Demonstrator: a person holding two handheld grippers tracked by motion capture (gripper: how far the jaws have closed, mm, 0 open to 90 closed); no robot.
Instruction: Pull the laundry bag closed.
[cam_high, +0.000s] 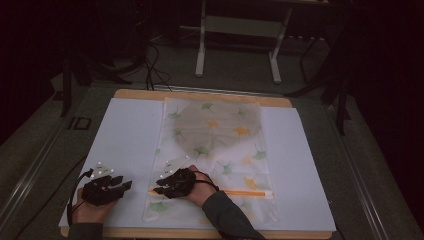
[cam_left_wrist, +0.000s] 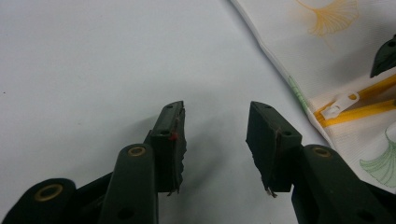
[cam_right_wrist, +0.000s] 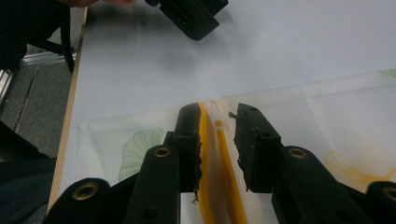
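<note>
A white mesh bag printed with ginkgo leaves lies flat on a white sheet. An orange zipper runs across its near end. A greyish rounded shape shows through its far half. My right gripper sits at the zipper's left end. In the right gripper view it is open, jaws either side of the orange zipper, with the white pull tab at the tips. My left gripper is open over bare sheet, left of the bag and its pull tab.
The sheet lies on a wooden board whose edge shows at the back and front. A white table frame and cables stand on the dark floor beyond. Metal rails run along the left side.
</note>
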